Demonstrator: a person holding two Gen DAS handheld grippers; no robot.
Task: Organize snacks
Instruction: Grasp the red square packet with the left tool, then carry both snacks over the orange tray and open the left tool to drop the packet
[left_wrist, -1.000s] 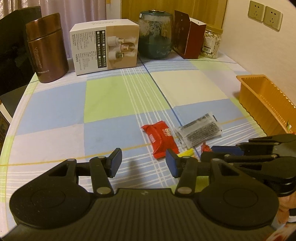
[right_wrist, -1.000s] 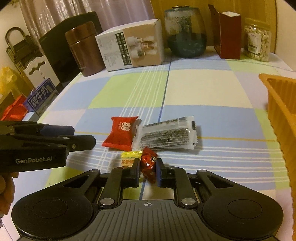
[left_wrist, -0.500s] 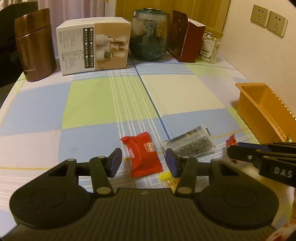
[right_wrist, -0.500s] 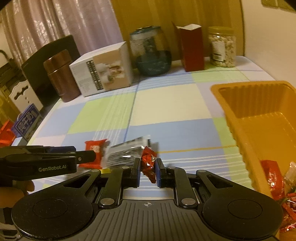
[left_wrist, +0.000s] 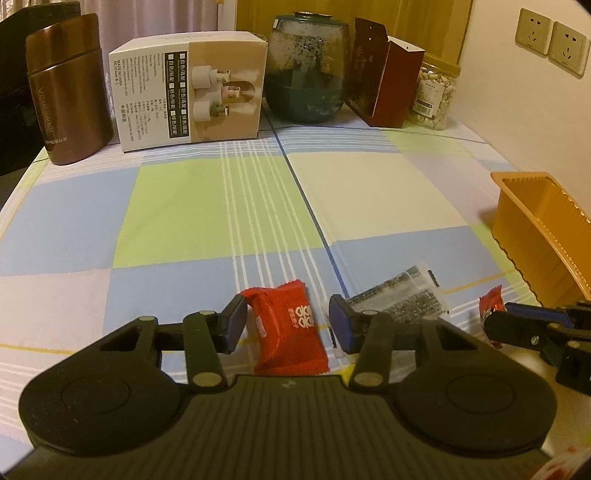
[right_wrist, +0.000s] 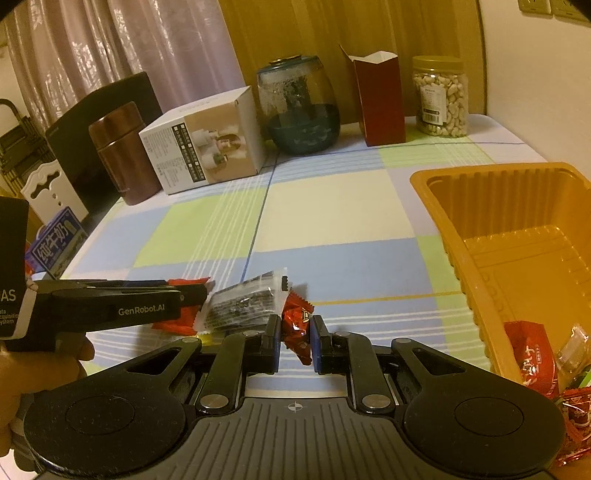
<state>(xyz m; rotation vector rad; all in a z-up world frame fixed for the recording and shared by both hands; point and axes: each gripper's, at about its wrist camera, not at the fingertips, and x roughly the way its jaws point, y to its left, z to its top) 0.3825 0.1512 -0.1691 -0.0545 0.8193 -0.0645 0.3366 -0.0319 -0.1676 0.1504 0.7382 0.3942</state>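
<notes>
Two packets, red (left_wrist: 288, 328) and clear (left_wrist: 397, 301), lie near the orange tray (right_wrist: 458, 236); a crinkled red candy (right_wrist: 295, 325) is pinched by the right claw (right_wrist: 294, 341), the closing left claw (left_wrist: 286, 326) straddles the red packet.

Left wrist cam sits low over the checked tablecloth (left_wrist: 207, 206), looking forward-down along its fingers toward the far wall. Right wrist cam: same tilt, angled toward the orange plastic tray (right_wrist: 461, 266). Both see the white cardboard box (left_wrist: 188, 88), round glass jar (right_wrist: 297, 103) and each other's gripper.

Left gripper (left_wrist: 286, 325) jaws closing around red snack packet (left_wrist: 290, 332) lying on checked tablecloth (left_wrist: 177, 221)
</notes>
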